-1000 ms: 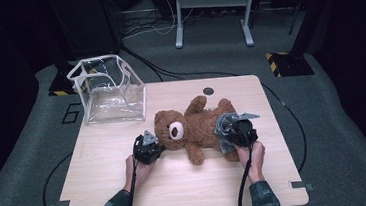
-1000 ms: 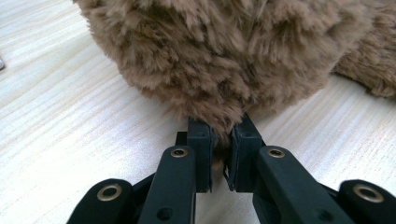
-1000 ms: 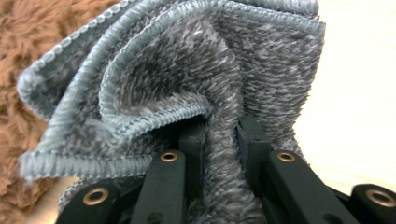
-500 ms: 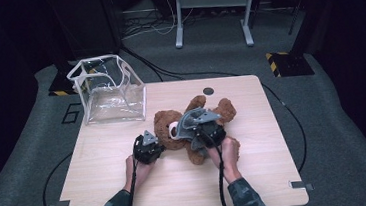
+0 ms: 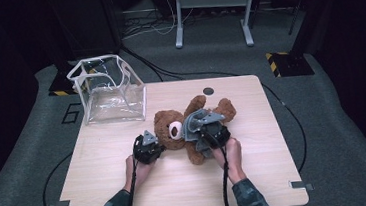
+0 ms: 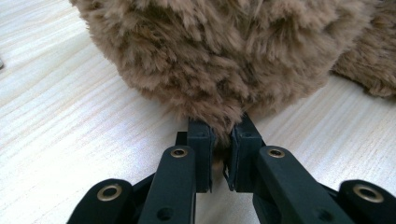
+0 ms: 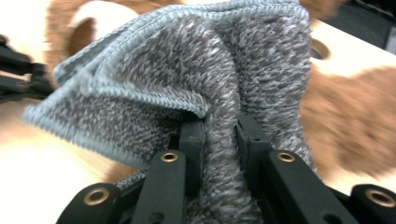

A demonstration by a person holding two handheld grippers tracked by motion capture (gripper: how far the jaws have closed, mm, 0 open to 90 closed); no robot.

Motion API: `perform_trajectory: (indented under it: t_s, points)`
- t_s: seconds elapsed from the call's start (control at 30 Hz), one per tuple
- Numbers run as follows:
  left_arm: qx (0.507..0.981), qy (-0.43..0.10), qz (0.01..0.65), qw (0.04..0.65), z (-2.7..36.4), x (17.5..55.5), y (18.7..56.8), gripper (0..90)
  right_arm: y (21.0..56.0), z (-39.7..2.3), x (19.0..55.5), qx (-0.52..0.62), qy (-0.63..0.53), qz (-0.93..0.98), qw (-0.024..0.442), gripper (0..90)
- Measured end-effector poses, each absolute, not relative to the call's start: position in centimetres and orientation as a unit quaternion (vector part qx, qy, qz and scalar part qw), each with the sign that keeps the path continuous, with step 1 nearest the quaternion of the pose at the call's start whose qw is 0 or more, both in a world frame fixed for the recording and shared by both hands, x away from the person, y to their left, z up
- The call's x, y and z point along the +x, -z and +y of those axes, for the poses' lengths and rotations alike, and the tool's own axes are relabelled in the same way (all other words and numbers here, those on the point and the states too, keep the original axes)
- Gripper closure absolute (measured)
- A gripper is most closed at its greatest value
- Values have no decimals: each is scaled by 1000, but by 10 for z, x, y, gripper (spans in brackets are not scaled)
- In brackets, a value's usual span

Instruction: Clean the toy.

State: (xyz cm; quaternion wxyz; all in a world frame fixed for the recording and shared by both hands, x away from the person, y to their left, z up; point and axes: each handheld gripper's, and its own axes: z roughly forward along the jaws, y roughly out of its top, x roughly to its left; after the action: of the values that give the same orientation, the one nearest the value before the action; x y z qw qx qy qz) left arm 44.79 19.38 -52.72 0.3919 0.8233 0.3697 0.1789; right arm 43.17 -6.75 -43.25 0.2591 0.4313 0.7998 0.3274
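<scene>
Left tongs [image 6: 219, 140] pinch fur at the bear's [image 5: 173, 129] head on the table [image 5: 257, 176]; right tongs [image 7: 219, 135] clamp a grey cloth [image 7: 187, 70] over its body

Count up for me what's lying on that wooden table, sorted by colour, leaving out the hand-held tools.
Brown: 1, the teddy bear
Grey: 1, the knitted cloth lying over the bear
Clear: 1, the plastic bag with white edging
Total: 3
</scene>
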Motion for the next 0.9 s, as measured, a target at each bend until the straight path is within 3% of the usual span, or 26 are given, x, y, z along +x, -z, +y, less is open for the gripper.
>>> perform_trajectory:
  t_s: [0.3, 0.53, 0.8, 0.9]
  points:
    - [823, -179, 369, 392, 194, 448, 527, 817, 443, -126, 441, 503, -301, 761, 276, 757]
    - [823, -179, 370, 392, 194, 448, 527, 816, 468, -154, 454, 553, -295, 741, 241, 757]
    - [824, -178, 369, 391, 194, 448, 527, 816, 433, -134, 430, 504, -354, 748, 248, 758]
    - [824, -181, 371, 389, 194, 448, 527, 815, 426, -101, 424, 465, -369, 770, 235, 757]
